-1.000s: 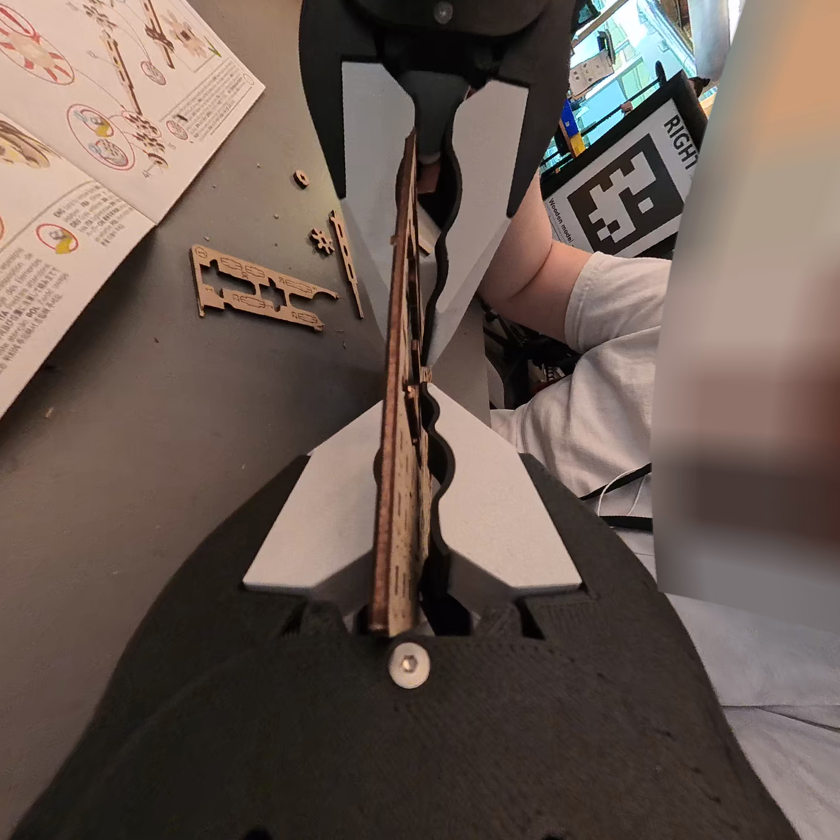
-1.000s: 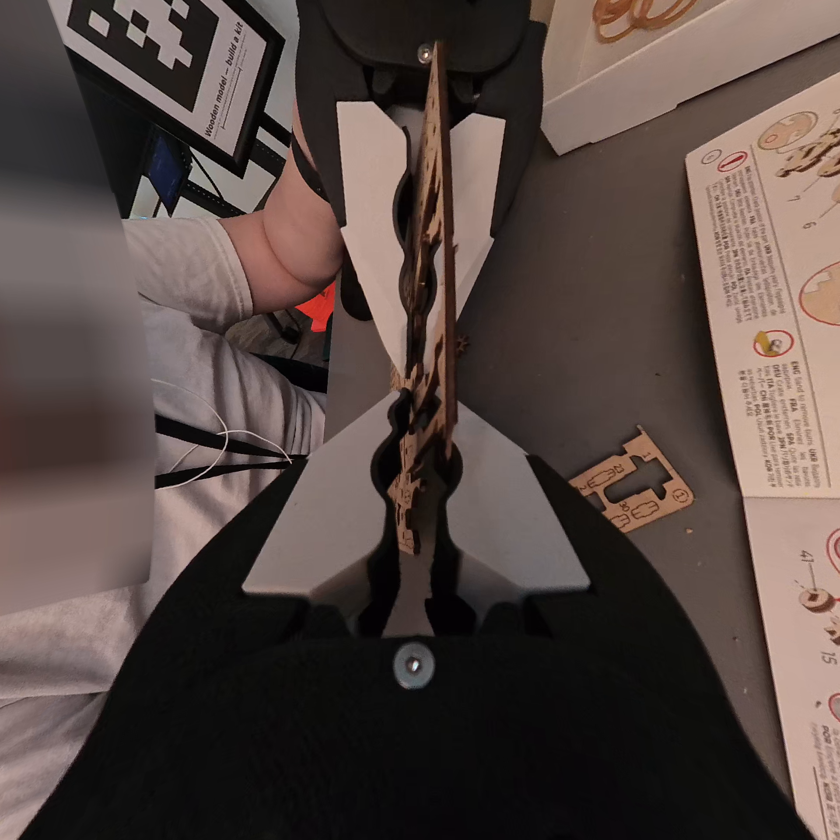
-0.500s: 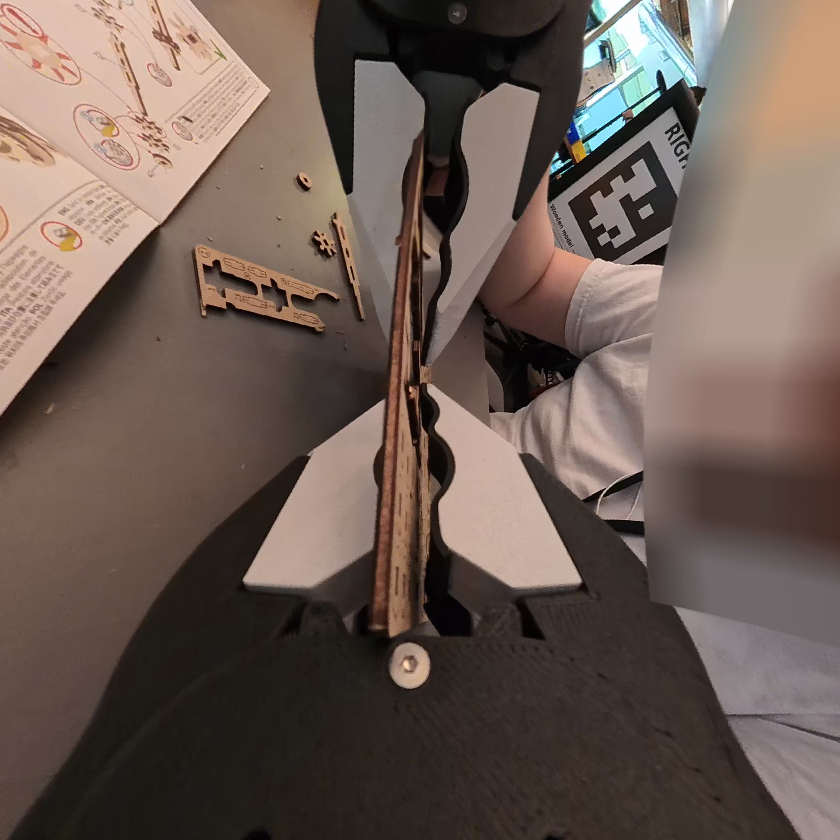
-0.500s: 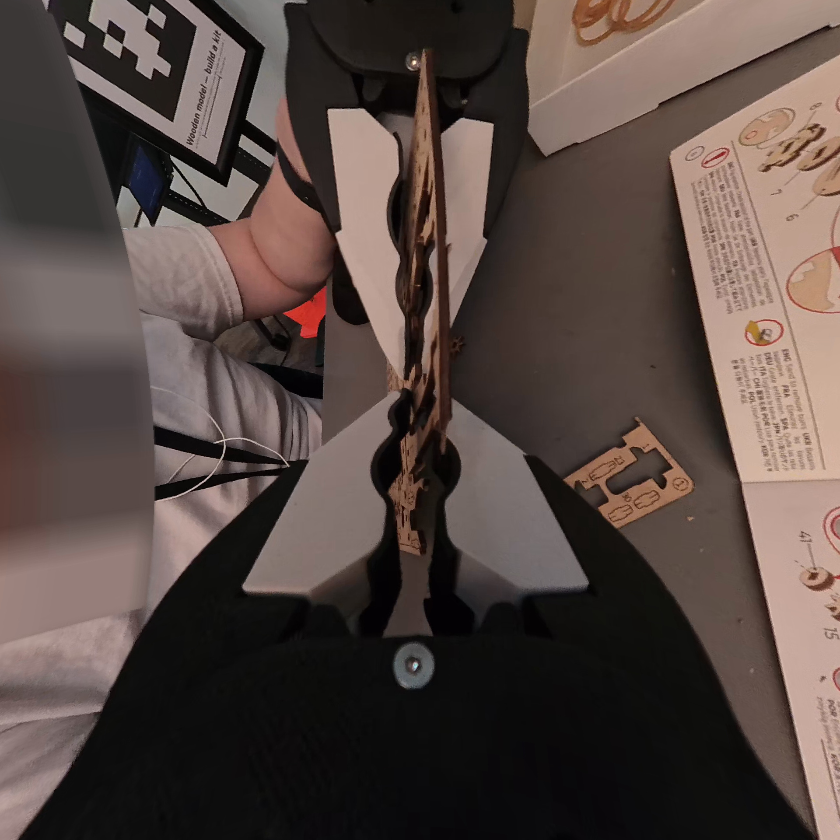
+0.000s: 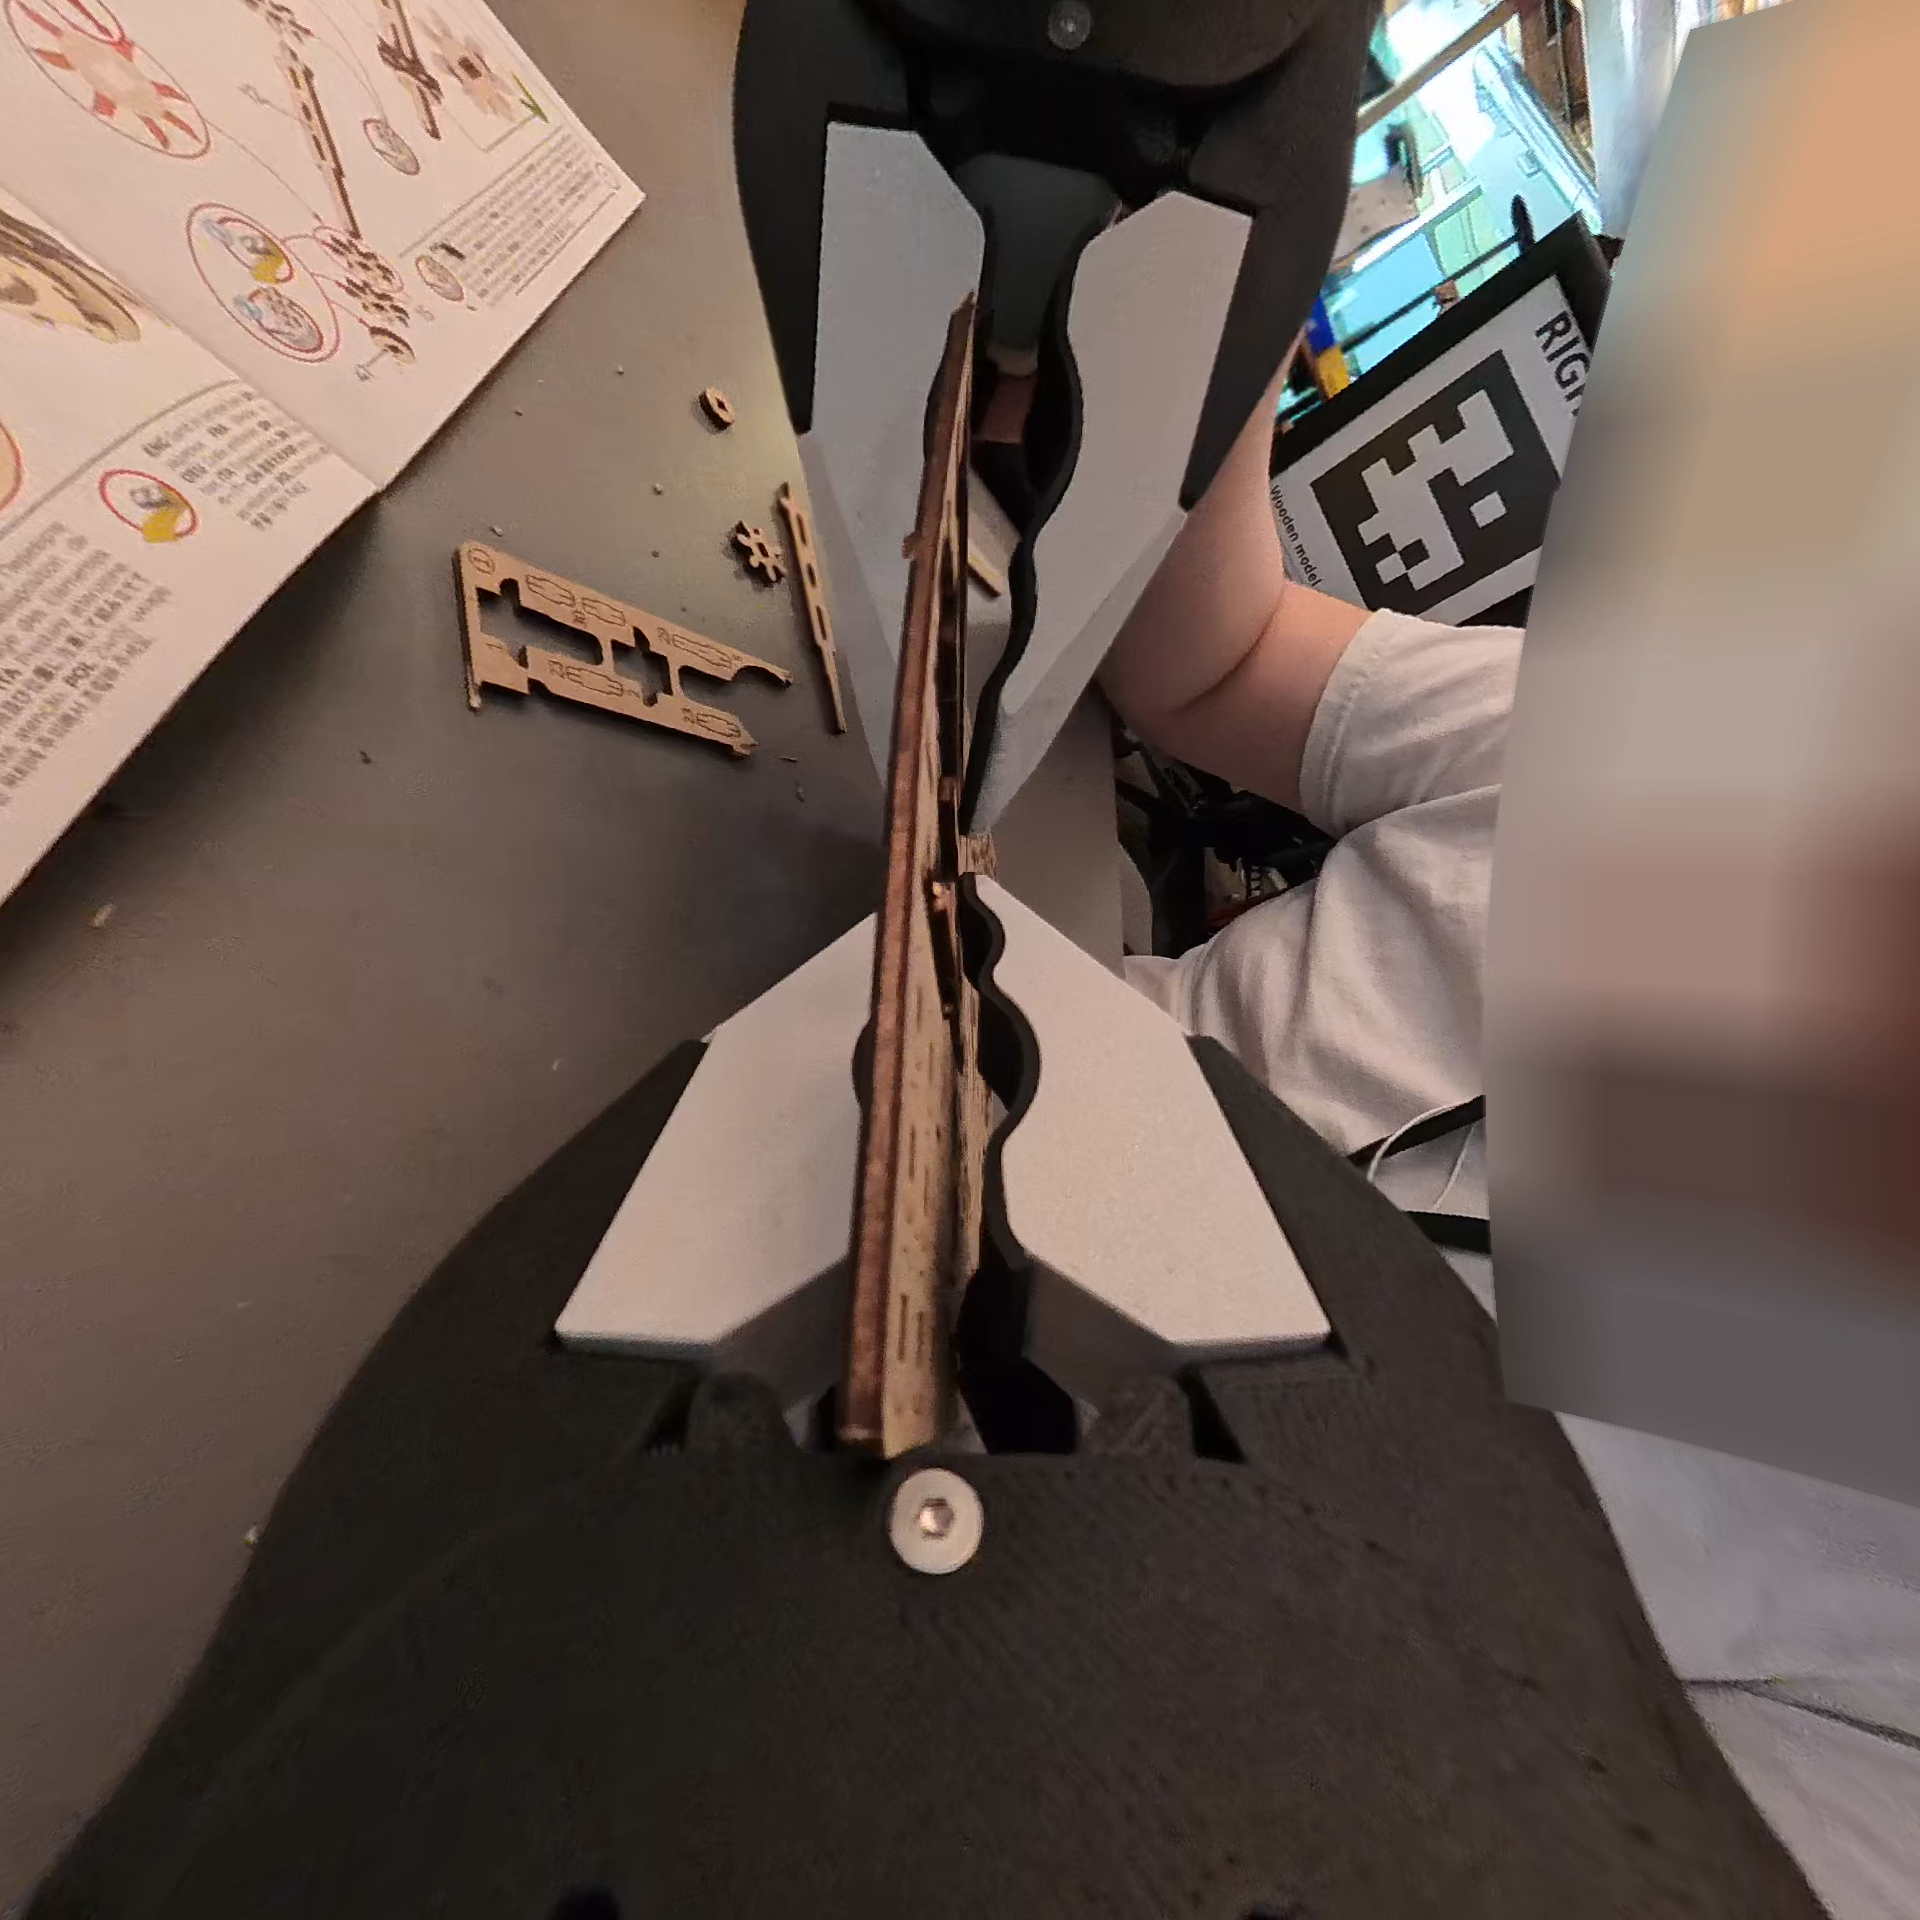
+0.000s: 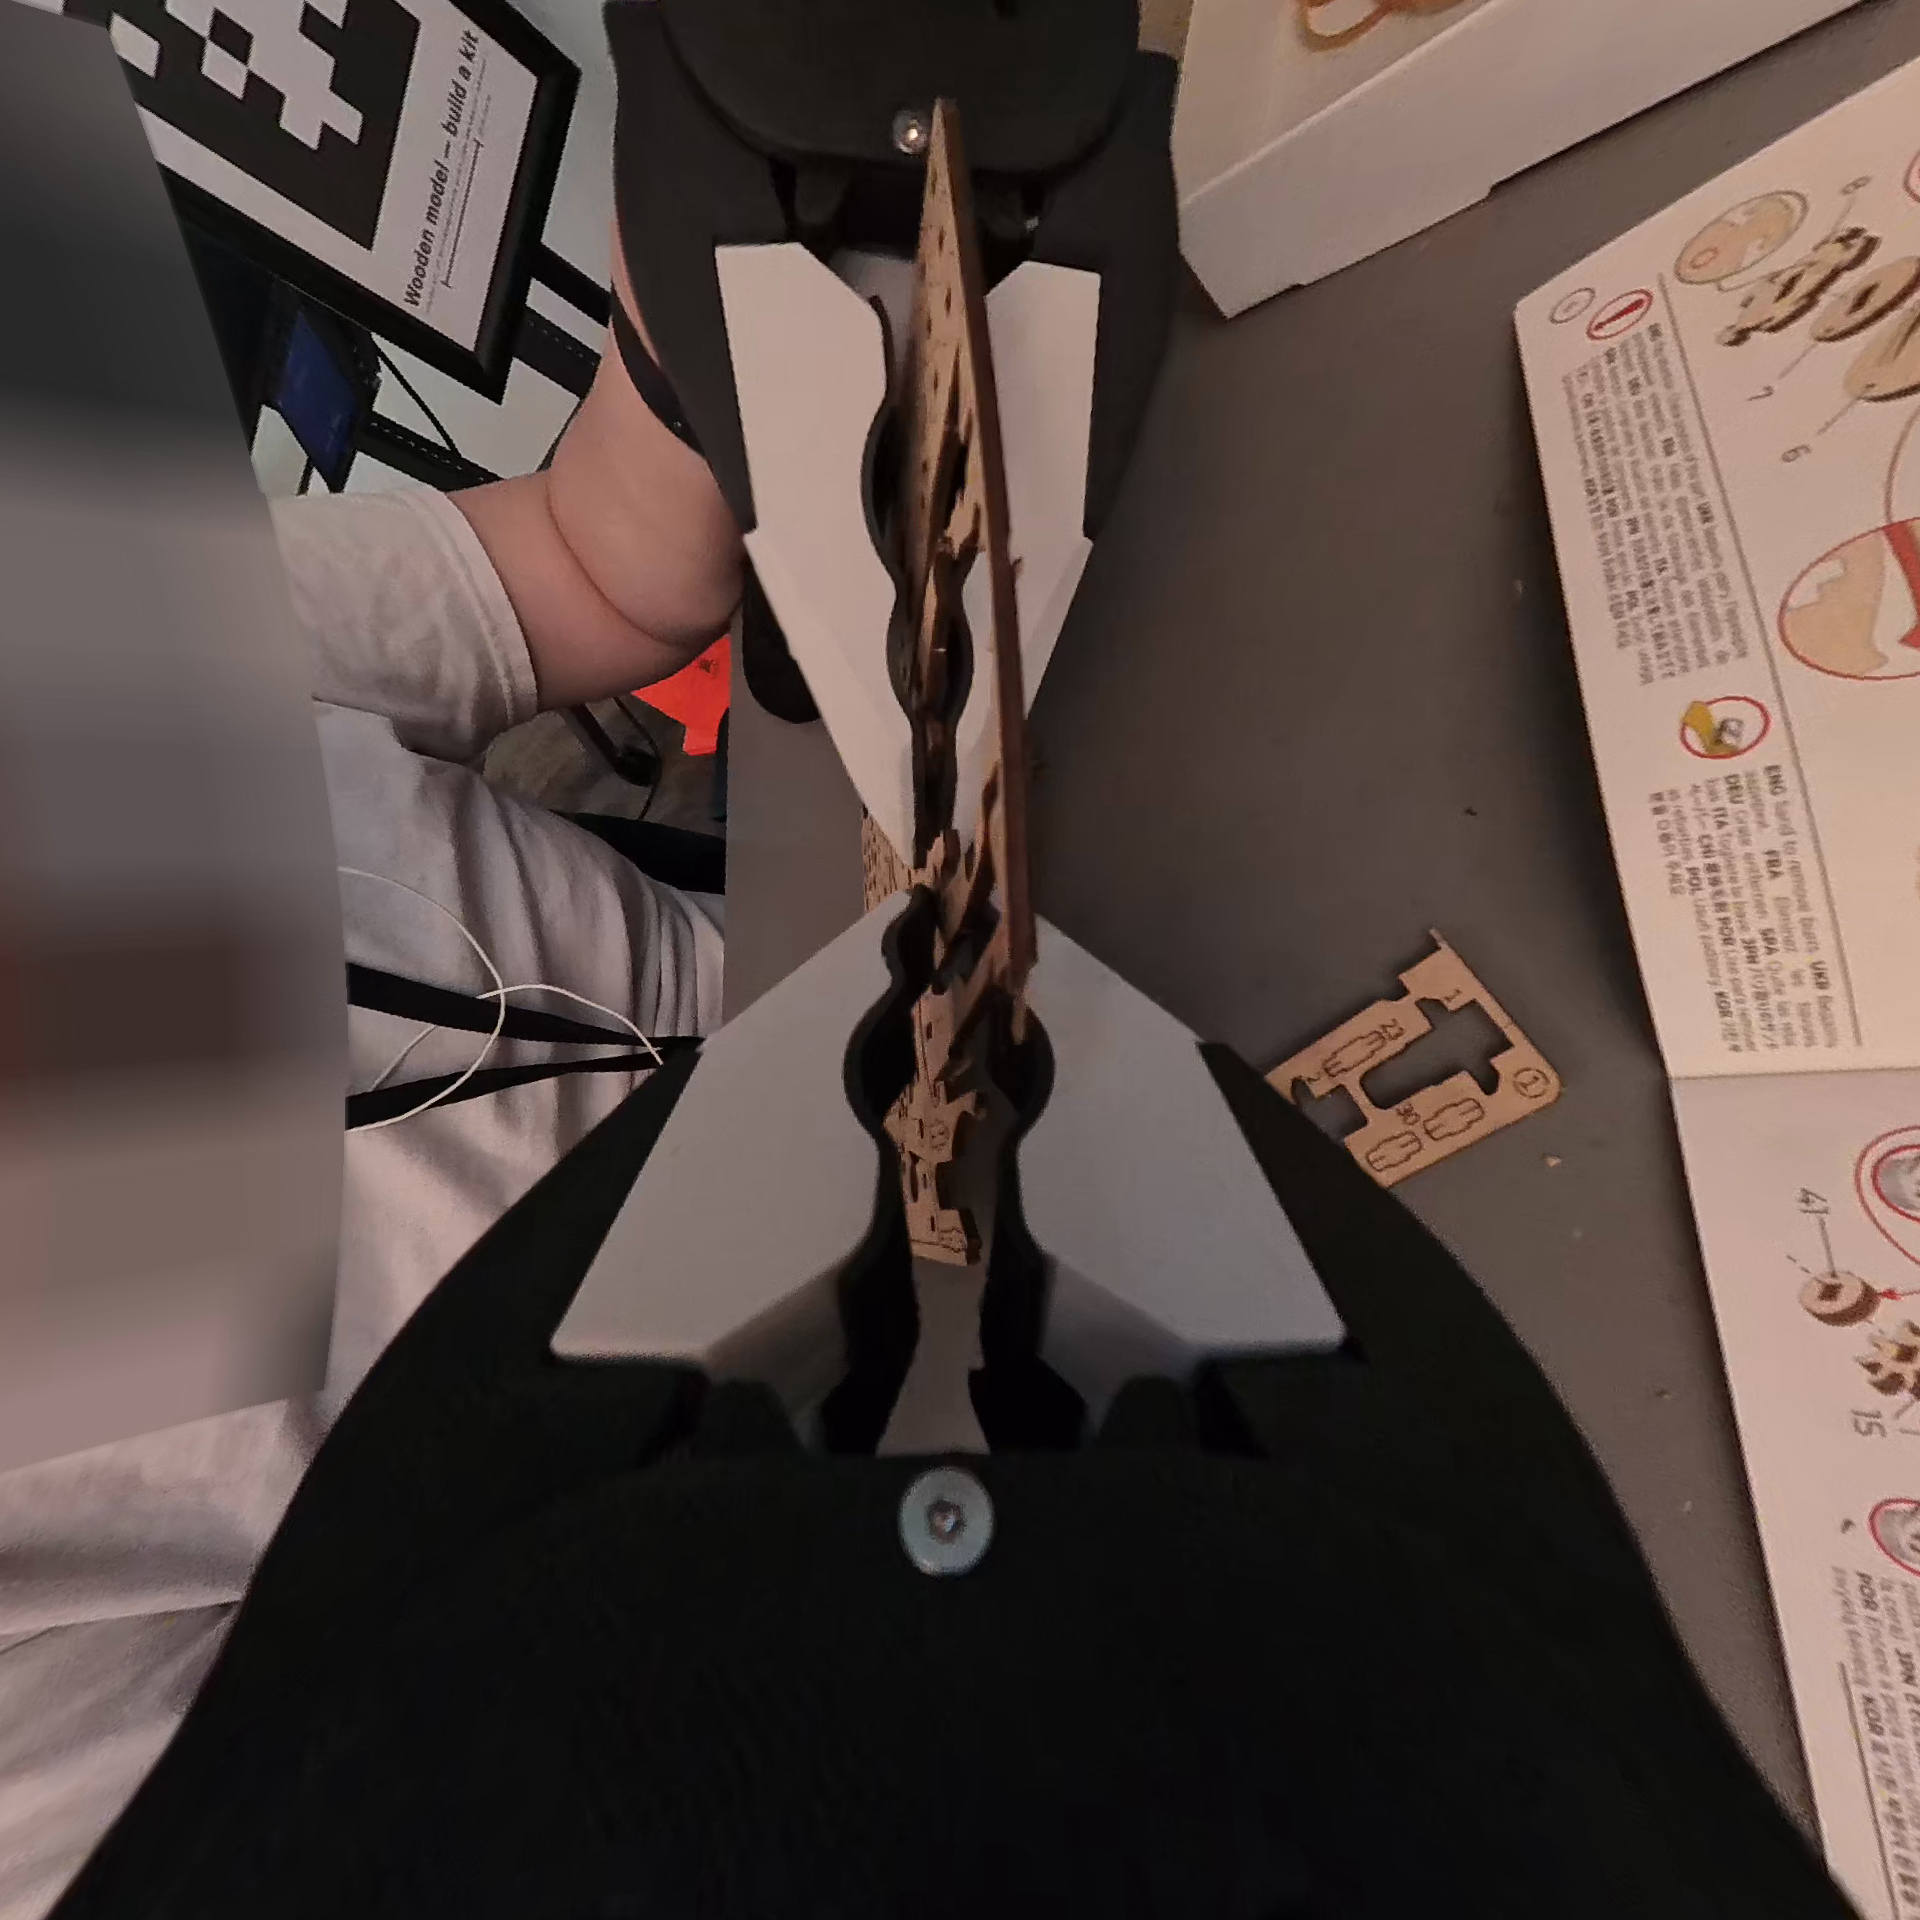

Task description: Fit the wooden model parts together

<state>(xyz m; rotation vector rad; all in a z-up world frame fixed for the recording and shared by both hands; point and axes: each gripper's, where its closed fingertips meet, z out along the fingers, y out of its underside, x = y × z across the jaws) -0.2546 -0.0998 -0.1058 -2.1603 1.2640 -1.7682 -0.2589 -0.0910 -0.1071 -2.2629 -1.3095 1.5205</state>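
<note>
My left gripper is shut on a thin wooden sheet, seen edge-on and running the whole length of its fingers. The sheet reaches on between the fingers of my right gripper, which faces mine tip to tip. In the right wrist view my right gripper is shut on a lighter fretted wooden part that lies against the dark-edged sheet. The left gripper faces it from the top. Both are held above the grey table. How the two pieces join is hidden between the fingers.
An open instruction booklet, a punched-out wooden frame, a thin strip and a small gear lie on the table. A white box stands at the far edge. A person's arm and a marker board are beside it. Only a small space, under 4 cm, lies between the two pairs of fingers.
Both grippers keep their hold on the wooden pieces. The views have shifted only slightly, and the facing gripper has wobbled a little.
</note>
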